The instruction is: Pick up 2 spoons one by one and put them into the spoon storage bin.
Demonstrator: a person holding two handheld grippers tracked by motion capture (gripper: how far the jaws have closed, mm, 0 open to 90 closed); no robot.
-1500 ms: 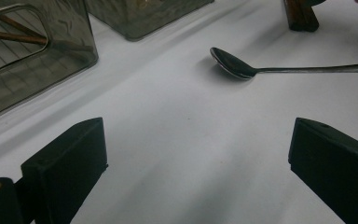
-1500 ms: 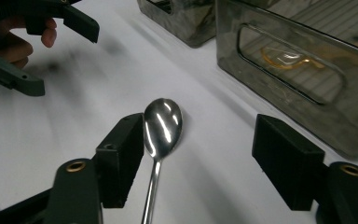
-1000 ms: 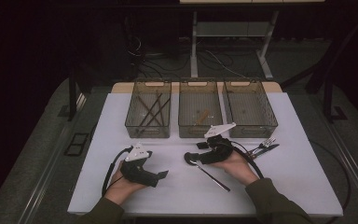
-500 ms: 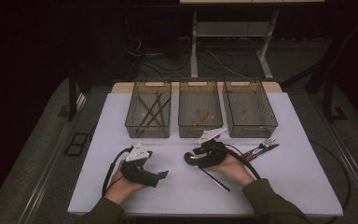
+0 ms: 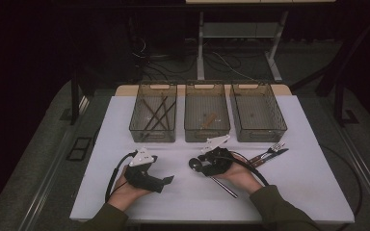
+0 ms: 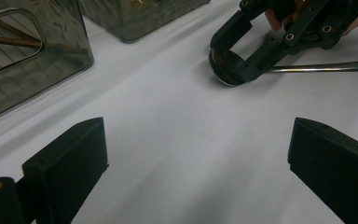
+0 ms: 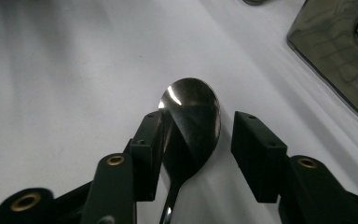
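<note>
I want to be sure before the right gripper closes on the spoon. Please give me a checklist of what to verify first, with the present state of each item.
1. Spoon bowl lies between the jaws of the right gripper, which have just been closing: ok.
2. Both pads press on the spoon: not ok; the left pad is at the bowl's edge, the right pad stands clear.
3. Spoon rests flat on the table, handle trailing back toward the person: ok.
4. Left gripper stands open, apart from the spoon: ok.
5. Fork and knife lie clear of the right gripper: ok.
6. Which bin is for spoons: cannot tell.
</note>
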